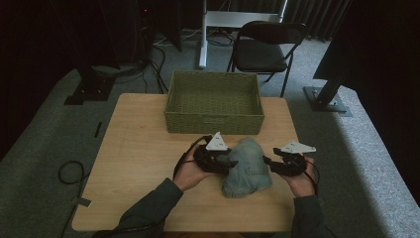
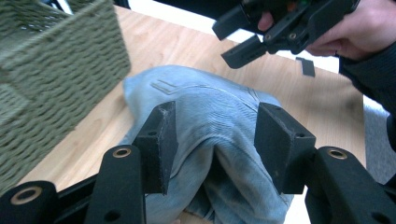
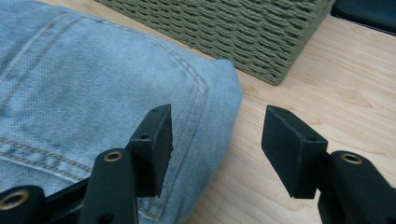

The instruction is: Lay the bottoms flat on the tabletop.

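While woven basket (image 1: 214,119) sits empty, both tongs released beside folded jeans (image 1: 246,168) on table (image 1: 133,148)

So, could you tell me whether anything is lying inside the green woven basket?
No, the high view looks down into the basket and shows its bare woven floor, while the folded jeans lie on the table in front of it.

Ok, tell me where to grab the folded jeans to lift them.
Grip the folded jeans at both side edges, left gripper from the left, right gripper from the right. The bundle is thick and rounded, and its side folds probably give open jaws layers to pinch.
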A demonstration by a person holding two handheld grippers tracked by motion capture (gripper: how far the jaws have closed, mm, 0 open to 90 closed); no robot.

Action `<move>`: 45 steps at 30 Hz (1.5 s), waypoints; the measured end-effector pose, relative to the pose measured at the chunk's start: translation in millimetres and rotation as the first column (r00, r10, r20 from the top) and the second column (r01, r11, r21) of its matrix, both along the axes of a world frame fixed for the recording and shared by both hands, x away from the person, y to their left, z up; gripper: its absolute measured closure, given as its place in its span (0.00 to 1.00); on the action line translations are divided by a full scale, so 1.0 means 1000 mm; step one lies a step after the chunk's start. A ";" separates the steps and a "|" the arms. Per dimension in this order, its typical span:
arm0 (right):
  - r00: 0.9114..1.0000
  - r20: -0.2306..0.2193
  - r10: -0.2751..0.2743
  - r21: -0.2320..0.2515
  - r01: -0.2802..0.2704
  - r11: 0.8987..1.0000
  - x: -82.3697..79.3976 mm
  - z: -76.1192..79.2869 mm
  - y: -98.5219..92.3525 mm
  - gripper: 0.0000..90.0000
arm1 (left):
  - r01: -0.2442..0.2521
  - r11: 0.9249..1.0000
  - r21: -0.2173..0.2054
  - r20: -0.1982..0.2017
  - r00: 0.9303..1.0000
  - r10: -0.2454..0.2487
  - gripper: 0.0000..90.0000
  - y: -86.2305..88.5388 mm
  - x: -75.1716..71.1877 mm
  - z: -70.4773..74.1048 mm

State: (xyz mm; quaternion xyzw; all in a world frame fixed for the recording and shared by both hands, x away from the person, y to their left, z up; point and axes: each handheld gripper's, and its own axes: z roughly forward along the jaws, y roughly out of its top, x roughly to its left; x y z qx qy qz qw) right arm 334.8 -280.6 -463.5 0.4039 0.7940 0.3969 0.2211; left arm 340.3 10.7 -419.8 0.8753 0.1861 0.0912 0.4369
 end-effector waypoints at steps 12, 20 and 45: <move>0.996 -0.006 0.086 -0.005 -0.086 0.996 -0.003 -0.001 0.009 0.45 | -0.183 0.980 0.083 -0.074 0.979 0.189 0.79 0.011 0.056 -0.038; 0.986 -0.035 0.164 -0.013 -0.165 0.986 -0.001 -0.007 0.023 0.41 | -0.285 0.945 0.161 -0.115 0.945 0.305 0.79 0.028 0.083 -0.069; 0.945 0.083 0.317 -0.169 -0.300 0.939 -0.012 0.001 0.064 0.33 | -0.327 0.933 0.148 -0.113 0.932 0.344 0.73 0.028 0.082 -0.063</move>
